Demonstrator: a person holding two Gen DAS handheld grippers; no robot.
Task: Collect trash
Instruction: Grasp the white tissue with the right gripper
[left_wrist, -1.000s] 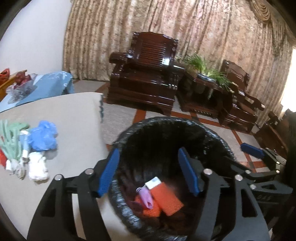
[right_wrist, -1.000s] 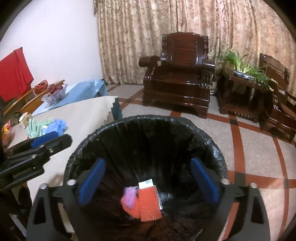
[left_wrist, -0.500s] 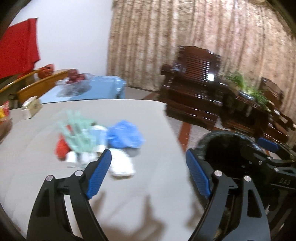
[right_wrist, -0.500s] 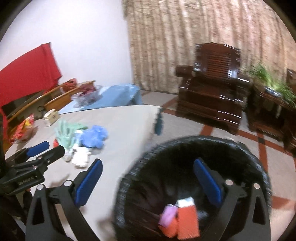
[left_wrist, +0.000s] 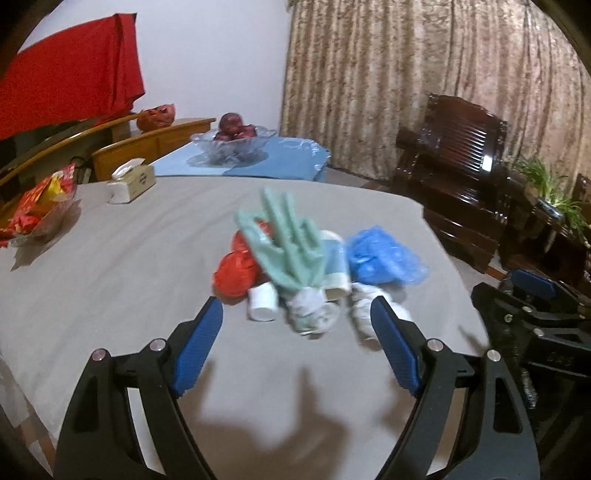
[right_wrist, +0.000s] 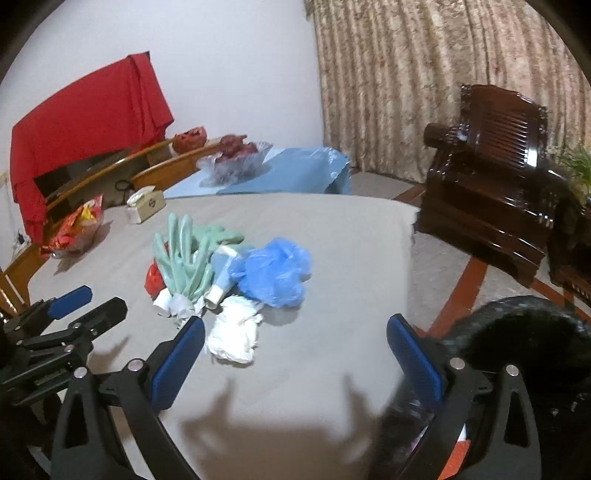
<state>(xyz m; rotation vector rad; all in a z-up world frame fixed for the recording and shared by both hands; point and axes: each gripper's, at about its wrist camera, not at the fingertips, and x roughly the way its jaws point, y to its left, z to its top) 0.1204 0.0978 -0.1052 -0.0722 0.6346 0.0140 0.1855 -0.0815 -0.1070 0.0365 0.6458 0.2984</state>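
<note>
On the grey-covered table (left_wrist: 110, 266) lies one heap of trash: one pair of pale green rubber gloves (left_wrist: 286, 240), one crumpled blue plastic bag (right_wrist: 275, 273), one crumpled red plastic bag (left_wrist: 236, 271), one wad of white tissue (right_wrist: 234, 334), and two small white cylinders (left_wrist: 262, 304) whose kind I cannot tell. Farther back stand one white tissue box (left_wrist: 131, 181), one glass fruit bowl (left_wrist: 232, 142) and one black-lined waste bin (right_wrist: 517, 332).

Counter (left_wrist: 110, 280): trash heap at centre — gloves (left_wrist: 284, 240) atop, crumpled bag (left_wrist: 380, 256) to right, tissue wad (right_wrist: 234, 332) nearest front. Tissue box (left_wrist: 130, 182) at far left; snack dish (left_wrist: 35, 214) left edge. Bin (right_wrist: 524, 343) off the right side, on floor.
</note>
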